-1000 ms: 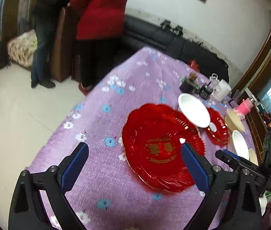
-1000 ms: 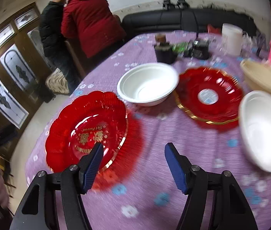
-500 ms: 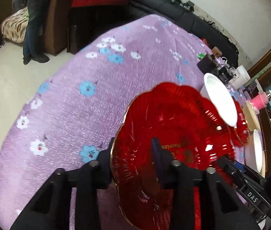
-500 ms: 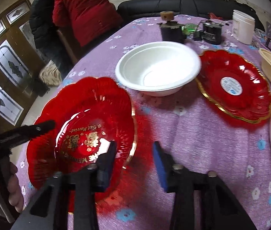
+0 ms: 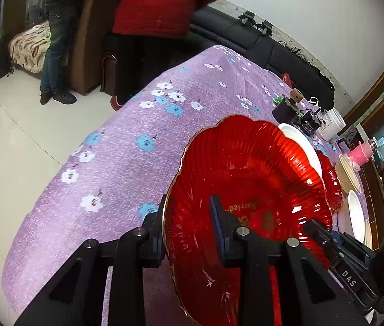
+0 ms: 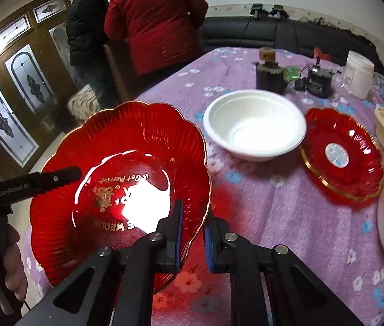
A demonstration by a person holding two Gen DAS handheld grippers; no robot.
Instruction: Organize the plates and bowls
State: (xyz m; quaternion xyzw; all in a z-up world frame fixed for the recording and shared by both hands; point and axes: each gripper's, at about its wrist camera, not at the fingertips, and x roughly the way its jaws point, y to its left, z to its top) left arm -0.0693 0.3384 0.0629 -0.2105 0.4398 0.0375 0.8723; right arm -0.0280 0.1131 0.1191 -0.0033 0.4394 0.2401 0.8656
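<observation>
Purple flowered cloth is covering the tabletop (image 6: 286, 217) where we are gripping the big red plate (image 6: 126, 168) from two sides: our left gripper (image 5: 189, 225) is closing on its near rim, and our right gripper (image 6: 193, 236) is clenched on the opposite edge. Beside the plate, the white bowl (image 6: 254, 125) is sitting close, with a second red plate (image 6: 341, 154) just beyond. We are judging the slick, thin rim likely to slip or flex if our hands are lifting unevenly, and a swing could be knocking the bowl.
</observation>
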